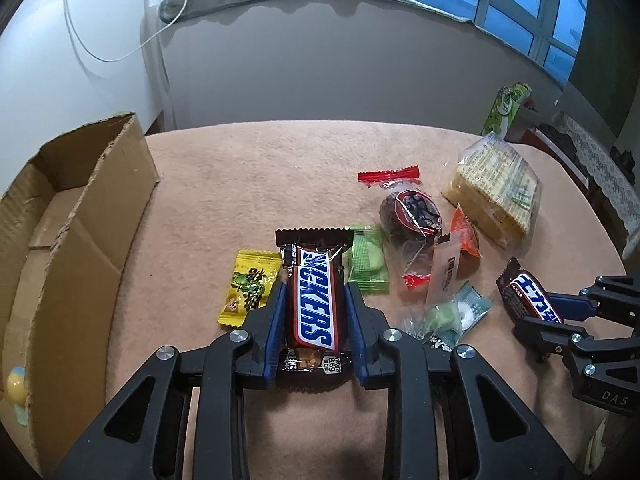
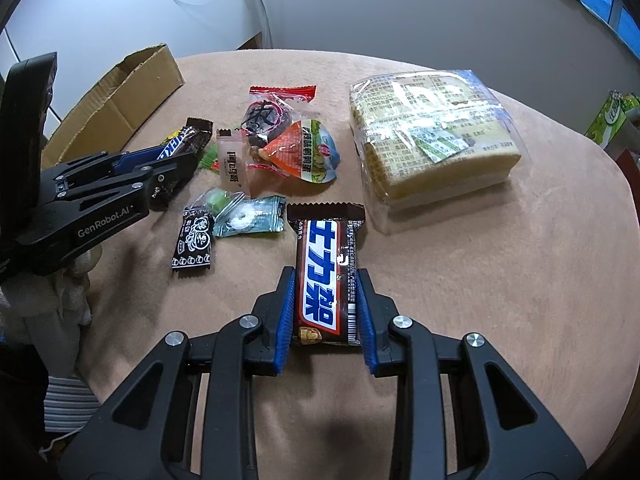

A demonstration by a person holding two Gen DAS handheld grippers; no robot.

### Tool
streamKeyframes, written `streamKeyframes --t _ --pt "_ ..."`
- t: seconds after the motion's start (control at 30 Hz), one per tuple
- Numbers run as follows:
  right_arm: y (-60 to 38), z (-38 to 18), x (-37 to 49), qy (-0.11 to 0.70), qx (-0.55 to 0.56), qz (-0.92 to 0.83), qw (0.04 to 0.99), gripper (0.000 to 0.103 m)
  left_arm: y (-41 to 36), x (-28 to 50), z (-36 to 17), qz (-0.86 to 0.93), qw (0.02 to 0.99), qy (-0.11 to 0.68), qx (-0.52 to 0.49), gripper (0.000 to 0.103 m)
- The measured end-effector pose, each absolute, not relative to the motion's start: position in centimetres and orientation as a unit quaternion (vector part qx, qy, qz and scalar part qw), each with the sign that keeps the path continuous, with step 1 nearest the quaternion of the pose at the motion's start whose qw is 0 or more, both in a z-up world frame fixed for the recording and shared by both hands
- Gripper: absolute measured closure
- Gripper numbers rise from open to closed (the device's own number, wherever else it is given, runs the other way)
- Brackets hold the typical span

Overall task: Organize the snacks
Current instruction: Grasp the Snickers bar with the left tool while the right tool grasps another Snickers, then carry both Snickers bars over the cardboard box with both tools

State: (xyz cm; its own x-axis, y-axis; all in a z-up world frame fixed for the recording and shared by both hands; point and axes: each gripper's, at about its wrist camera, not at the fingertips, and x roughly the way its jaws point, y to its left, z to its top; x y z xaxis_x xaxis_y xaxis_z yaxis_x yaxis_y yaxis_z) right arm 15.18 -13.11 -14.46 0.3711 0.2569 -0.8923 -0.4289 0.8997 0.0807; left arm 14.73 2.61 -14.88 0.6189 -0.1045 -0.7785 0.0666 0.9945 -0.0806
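Observation:
My left gripper (image 1: 316, 292) is shut on a brown Snickers bar (image 1: 314, 300) lying on the pink tablecloth; it also shows in the right wrist view (image 2: 176, 168). My right gripper (image 2: 326, 276) is shut on a second Snickers bar with Chinese lettering (image 2: 326, 276), which also shows in the left wrist view (image 1: 528, 296). Loose snacks lie between them: a yellow candy (image 1: 250, 286), a green wafer pack (image 1: 368, 260), a red-ended dark plum pack (image 2: 272, 116), an orange egg pack (image 2: 304, 152), a teal mint (image 2: 250, 220) and a black candy (image 2: 194, 244).
An open cardboard box (image 1: 80, 216) stands at the table's left edge, with a yellow-blue item (image 1: 16, 386) inside. A large clear bag of cake slices (image 2: 428, 144) lies at the right. A green carton (image 1: 504, 108) stands beyond the table's far right edge.

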Motion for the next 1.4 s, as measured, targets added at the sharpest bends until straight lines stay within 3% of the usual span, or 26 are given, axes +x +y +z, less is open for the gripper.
streamKeyframes --t 0.77,1.4 --pt "-16.0 -11.3 12.5 0.493 -0.037 0.209 0.843 0.074 4.5 8.3 -10.0 -0.026 0.927 0.370 -0.045 0.076" --pt "-10.9 -7.0 12.8 0.446 -0.043 0.254 0.857 0.074 11.1 4.2 -6.7 0.041 0.944 0.321 -0.070 0.076"
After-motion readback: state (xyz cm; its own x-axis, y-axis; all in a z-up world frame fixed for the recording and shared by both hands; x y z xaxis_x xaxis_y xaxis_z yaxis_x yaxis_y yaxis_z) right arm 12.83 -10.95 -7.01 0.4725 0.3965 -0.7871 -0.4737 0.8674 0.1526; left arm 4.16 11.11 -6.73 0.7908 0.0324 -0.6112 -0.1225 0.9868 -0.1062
